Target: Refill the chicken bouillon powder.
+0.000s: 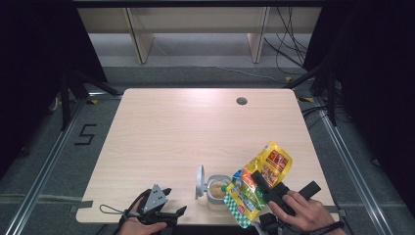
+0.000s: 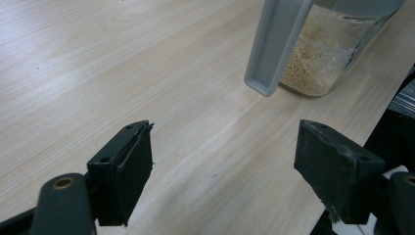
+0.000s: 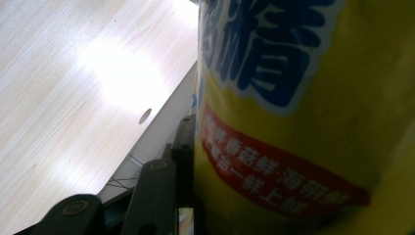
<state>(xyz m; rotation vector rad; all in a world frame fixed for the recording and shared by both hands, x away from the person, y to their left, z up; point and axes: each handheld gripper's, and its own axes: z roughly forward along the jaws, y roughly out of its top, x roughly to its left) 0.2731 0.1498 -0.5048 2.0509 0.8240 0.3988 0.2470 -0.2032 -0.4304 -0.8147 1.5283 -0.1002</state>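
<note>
Pour step: right gripper (image 1: 259, 182), fingers clenched on the yellow printed refill pouch (image 1: 259, 183), should keep its spout over the clear open-lidded glass jar (image 1: 216, 191); left gripper (image 1: 169, 205) idle, fingers released.

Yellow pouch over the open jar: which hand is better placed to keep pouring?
Right. The right claw grips the yellow pouch, tilted with its low end at the jar mouth. The left claw stands open on bare table, beside the jar.
</note>
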